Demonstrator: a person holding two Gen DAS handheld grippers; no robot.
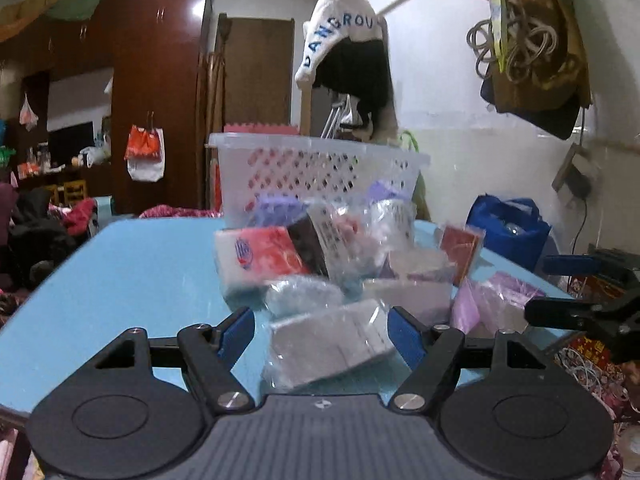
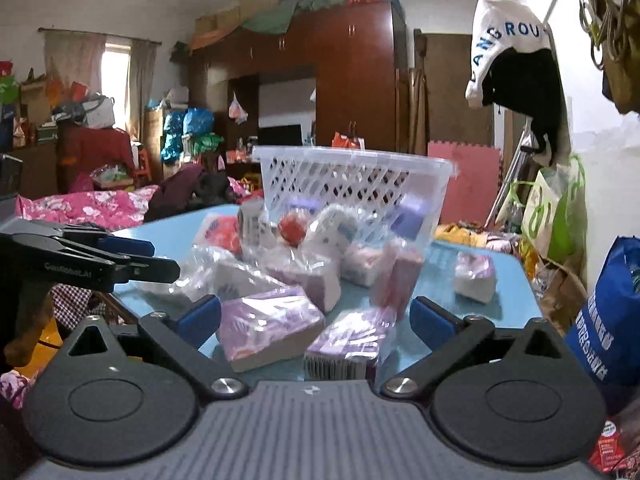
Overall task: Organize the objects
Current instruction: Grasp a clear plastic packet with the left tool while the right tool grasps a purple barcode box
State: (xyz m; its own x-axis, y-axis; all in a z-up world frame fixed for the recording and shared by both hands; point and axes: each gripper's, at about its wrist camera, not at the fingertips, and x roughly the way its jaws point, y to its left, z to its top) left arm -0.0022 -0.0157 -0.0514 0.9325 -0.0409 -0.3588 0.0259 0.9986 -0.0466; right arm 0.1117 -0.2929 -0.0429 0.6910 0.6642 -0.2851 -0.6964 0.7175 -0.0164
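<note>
A heap of plastic-wrapped packets lies on a light blue table point(image 1: 140, 272) in front of a clear lattice basket point(image 1: 320, 172). My left gripper point(image 1: 322, 332) is open, its blue pads either side of a grey-white wrapped packet point(image 1: 332, 344) without pressing on it. Behind that lies a red and white tissue pack point(image 1: 264, 260). My right gripper point(image 2: 316, 316) is wide open at the table's near edge, with two purple packets point(image 2: 268, 328) point(image 2: 348, 344) in the gap between its fingers, untouched. The basket point(image 2: 352, 176) stands at the back. Each gripper shows in the other's view: right gripper point(image 1: 538, 288), left gripper point(image 2: 164, 260).
A blue bag point(image 1: 508, 232) point(image 2: 608, 320) stands beside the table on the right. A white cap and dark garment point(image 2: 516, 64) hang above it by the wall. A bed with a pink floral cover point(image 2: 92, 204) lies to the left. Dark wooden wardrobes fill the back.
</note>
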